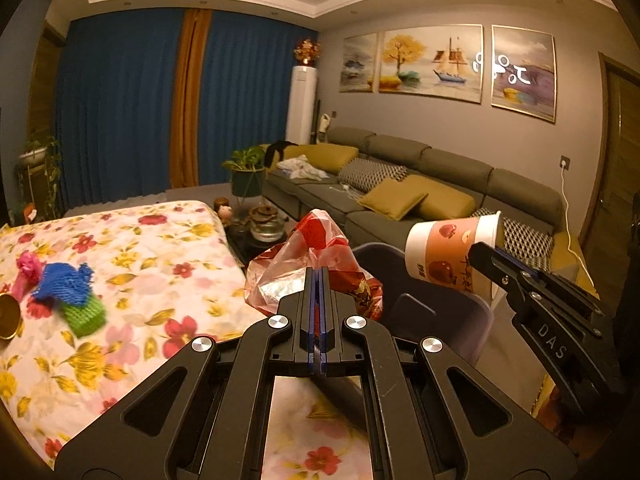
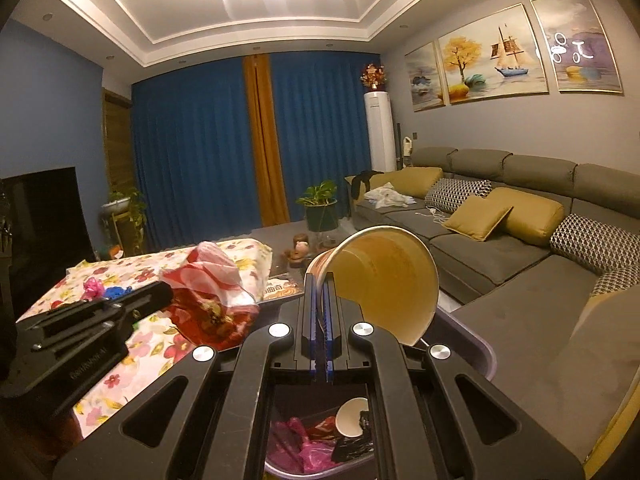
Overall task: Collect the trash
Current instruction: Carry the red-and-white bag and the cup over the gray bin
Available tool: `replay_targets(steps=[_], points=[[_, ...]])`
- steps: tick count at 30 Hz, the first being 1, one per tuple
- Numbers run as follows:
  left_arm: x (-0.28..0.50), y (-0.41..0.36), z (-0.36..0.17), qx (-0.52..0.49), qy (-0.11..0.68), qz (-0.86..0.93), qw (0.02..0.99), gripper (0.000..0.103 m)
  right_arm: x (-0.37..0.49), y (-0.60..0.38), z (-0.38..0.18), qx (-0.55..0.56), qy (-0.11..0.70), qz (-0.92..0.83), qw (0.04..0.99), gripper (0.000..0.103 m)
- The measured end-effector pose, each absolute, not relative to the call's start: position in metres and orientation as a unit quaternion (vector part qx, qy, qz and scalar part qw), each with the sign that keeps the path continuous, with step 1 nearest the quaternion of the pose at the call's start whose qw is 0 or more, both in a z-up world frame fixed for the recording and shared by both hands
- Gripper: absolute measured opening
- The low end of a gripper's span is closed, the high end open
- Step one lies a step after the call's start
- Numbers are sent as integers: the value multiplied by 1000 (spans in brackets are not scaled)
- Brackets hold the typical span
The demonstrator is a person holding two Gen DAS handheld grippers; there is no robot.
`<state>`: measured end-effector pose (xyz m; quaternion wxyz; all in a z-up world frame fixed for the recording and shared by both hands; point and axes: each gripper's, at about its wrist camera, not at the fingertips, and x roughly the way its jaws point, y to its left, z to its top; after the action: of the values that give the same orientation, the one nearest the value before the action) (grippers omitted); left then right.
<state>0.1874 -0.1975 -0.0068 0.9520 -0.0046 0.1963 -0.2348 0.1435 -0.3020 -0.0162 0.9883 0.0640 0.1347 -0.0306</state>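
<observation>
A crumpled red-and-white plastic bag (image 1: 320,240) hangs from my left gripper (image 1: 318,274), which is shut on it beyond the floral table's right edge. In the right wrist view the same bag (image 2: 208,292) sits at the tip of the left gripper (image 2: 164,290). My right gripper (image 2: 320,284) is shut on the rim of a paper cup (image 2: 392,280), tipped on its side with its empty mouth facing the camera. The apple-printed cup (image 1: 448,256) and right gripper (image 1: 478,250) hang over a purple bin (image 1: 432,308). The bin (image 2: 468,344) holds pink plastic, a white cup and dark scraps (image 2: 320,440).
The floral tablecloth (image 1: 140,260) carries blue, green and pink knitted pieces (image 1: 64,284) and a gold round lid (image 1: 8,316). A grey sofa (image 2: 500,248) with cushions runs along the right. A low tea table with a glass teapot (image 1: 266,226) and a potted plant (image 2: 320,204) stand ahead.
</observation>
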Motion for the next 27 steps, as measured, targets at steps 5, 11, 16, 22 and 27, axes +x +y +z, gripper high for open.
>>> replay_targets(steps=[5,11,16,22,27], points=[[193,-211,-14,4,203,-241,949,0,143,-306,-20,69,136,-35,988,4],[197,-221,-18,6,207,-247,947,0,142,-308,-20,74,137,-39,987,4],[203,-225,-22,6,212,-250,945,0,145,-307,-18,76,139,-39,987,4],[210,-229,-28,8,216,-258,942,1,147,-309,-18,79,141,-39,986,4],[213,-234,-31,9,222,-266,938,1,147,-313,-19,81,141,-39,986,4]])
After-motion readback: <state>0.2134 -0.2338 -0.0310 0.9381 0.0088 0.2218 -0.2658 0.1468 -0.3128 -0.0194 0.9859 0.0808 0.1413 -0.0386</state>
